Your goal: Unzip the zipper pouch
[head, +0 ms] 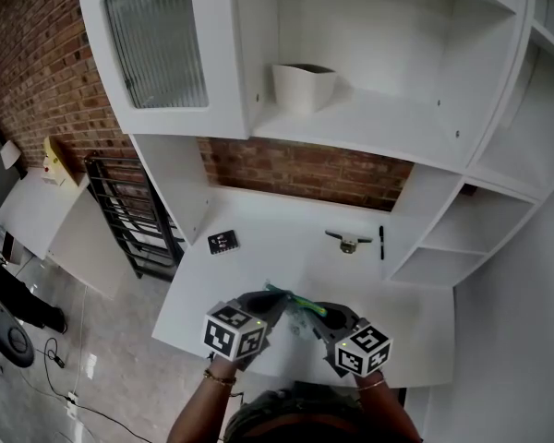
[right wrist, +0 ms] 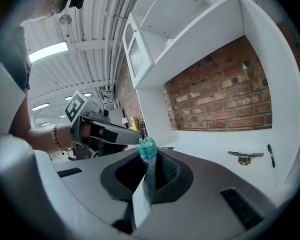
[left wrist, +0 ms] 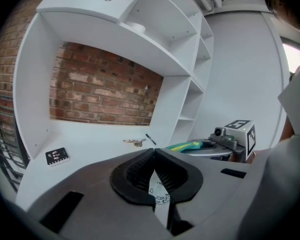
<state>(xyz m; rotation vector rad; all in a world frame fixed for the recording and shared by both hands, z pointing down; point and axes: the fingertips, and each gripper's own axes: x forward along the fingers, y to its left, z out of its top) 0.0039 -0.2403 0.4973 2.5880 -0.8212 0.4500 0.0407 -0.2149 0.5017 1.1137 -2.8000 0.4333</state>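
Observation:
Just above the white desk's front edge, the two grippers hold a small pale pouch with a green zipper between them. My left gripper is shut on a thin white printed edge of the pouch, which shows between its pads in the left gripper view. My right gripper is shut on the teal-green zipper end. In the left gripper view the green zipper strip runs across to the right gripper. Most of the pouch body is hidden behind the grippers.
On the desk lie a small black card at the left, a metal clip and a black pen at the right. A white pot stands on the shelf above. A black rack leans left of the desk.

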